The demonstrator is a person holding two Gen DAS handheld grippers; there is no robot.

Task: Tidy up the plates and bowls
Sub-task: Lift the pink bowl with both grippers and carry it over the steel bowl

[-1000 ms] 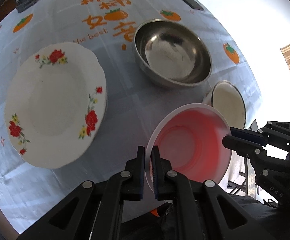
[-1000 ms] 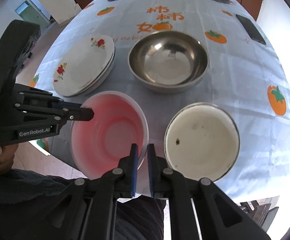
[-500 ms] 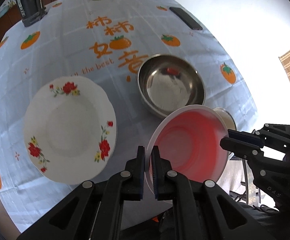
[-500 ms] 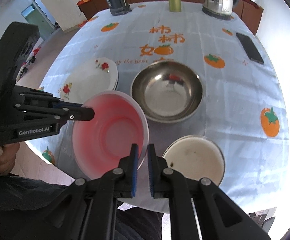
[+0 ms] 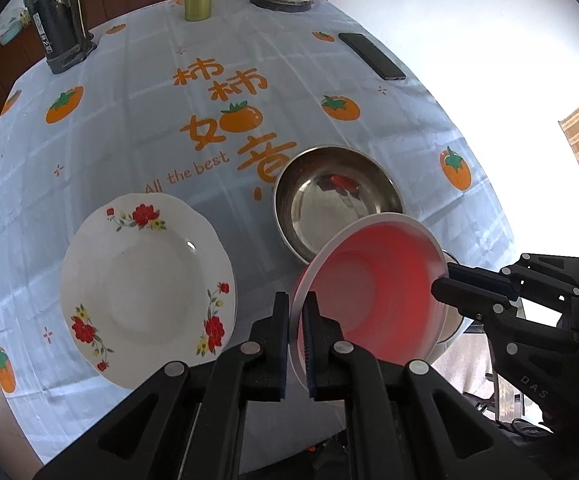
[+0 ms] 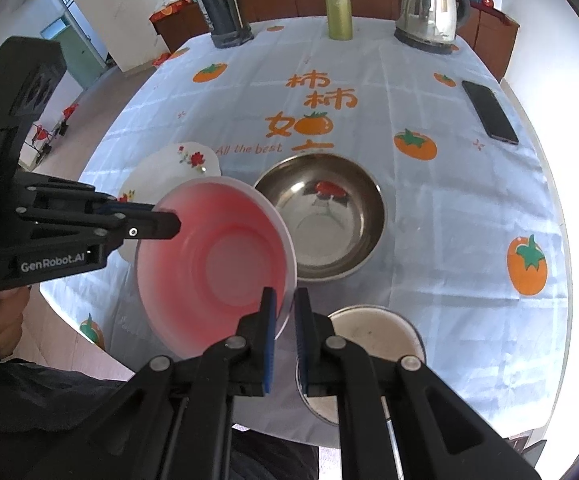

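Observation:
A pink plastic bowl (image 5: 373,292) (image 6: 213,260) hangs in the air above the table's near edge, held by both grippers. My left gripper (image 5: 296,316) is shut on its left rim and shows in the right wrist view (image 6: 169,222). My right gripper (image 6: 285,308) is shut on its right rim and shows in the left wrist view (image 5: 443,280). A steel bowl (image 5: 337,196) (image 6: 321,220) stands just beyond it. A white flowered plate (image 5: 145,284) (image 6: 177,164) lies to the left. A small cream-lined bowl (image 6: 373,336) stands near the table edge, mostly hidden in the left wrist view.
The round table has a pale blue cloth (image 5: 149,112) with orange fruit prints. At its far side stand a black thermos (image 6: 221,8), a green bottle (image 6: 339,6) and a steel kettle (image 6: 429,4). A black phone (image 6: 489,112) lies at the right.
Both grippers have lifted the pink bowl off the table and raised it. The views have pulled up and back, so more of the table shows.

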